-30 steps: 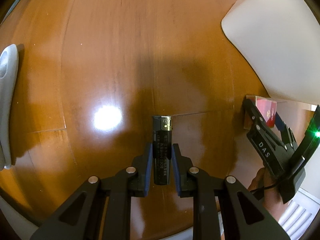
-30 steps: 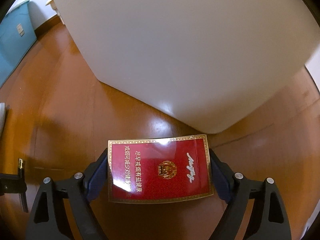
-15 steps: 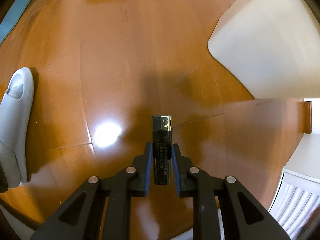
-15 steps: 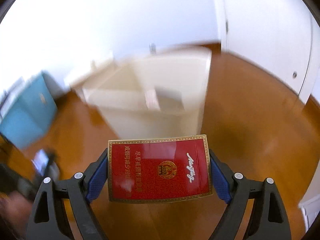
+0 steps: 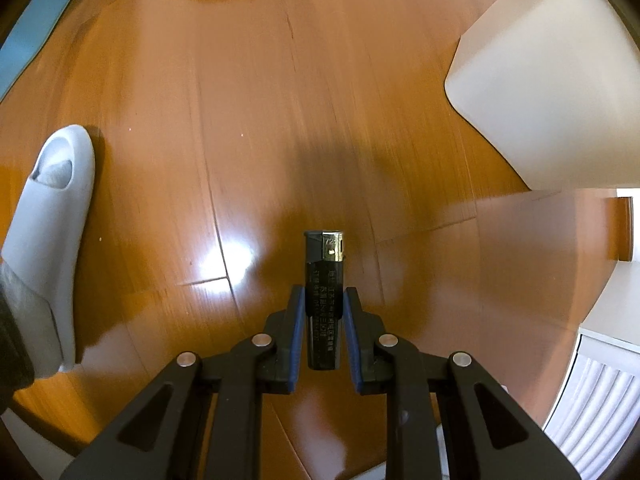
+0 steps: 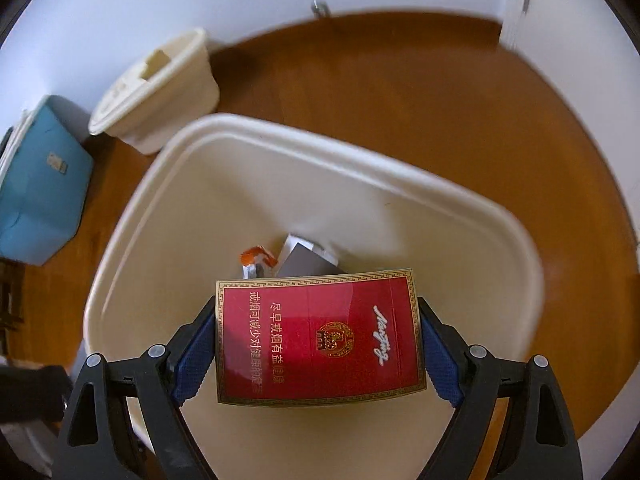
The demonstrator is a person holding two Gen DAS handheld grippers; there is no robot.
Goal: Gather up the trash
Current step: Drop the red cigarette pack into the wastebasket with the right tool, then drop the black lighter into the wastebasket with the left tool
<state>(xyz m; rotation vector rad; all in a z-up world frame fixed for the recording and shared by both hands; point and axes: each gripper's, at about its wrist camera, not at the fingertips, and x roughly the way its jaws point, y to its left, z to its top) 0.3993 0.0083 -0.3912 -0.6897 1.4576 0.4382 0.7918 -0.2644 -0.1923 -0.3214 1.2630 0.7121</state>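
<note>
The right gripper [image 6: 318,334] pinches a red cigarette pack [image 6: 318,334] by its two short ends, jaws spread wide to span it, right above the open cream trash bin [image 6: 516,240] where a few scraps already lie. That carton looks light and crushable, so an end-to-end hold with gentle pressure suits it. Over the wooden floor [image 5: 248,120], the left gripper [image 5: 323,312] points down, nearly closed on a black lighter [image 5: 323,300], clamped mid-body: hard, slim, probably slick plastic, so it likely needs a firm, centred pinch.
</note>
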